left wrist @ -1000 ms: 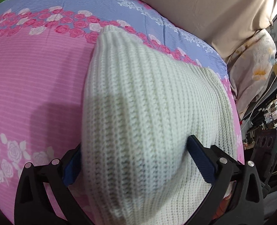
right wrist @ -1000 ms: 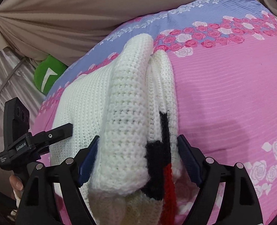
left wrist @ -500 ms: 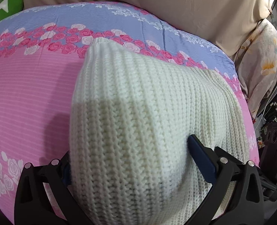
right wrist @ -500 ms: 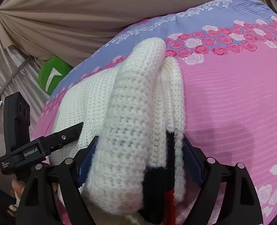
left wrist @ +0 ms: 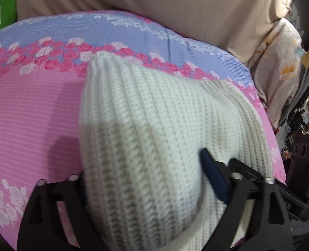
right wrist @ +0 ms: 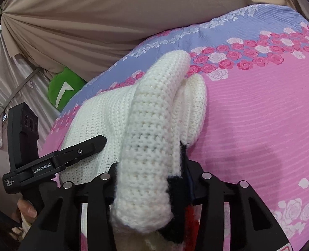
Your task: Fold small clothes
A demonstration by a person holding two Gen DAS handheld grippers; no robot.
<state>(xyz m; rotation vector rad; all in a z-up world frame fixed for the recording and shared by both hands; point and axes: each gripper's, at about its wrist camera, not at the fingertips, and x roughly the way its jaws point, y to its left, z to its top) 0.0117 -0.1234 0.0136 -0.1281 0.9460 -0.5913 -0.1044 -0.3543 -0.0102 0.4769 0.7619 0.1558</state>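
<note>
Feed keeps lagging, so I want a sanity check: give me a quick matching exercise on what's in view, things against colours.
Things:
1. knit sweater
2. bedsheet
3. cushion
4. curtain

Colours:
A. green
B. beige
C. cream white
D. pink with roses

Pairs: 1-C, 2-D, 3-A, 4-B

We're in a bedroom at home: a bed under a pink and lilac rose-print sheet [left wrist: 28,113], a beige curtain [right wrist: 112,16] draped behind it, a floral pillow [left wrist: 280,67] at the side, cluttered shelves [left wrist: 305,113] past the bed's edge.
</note>
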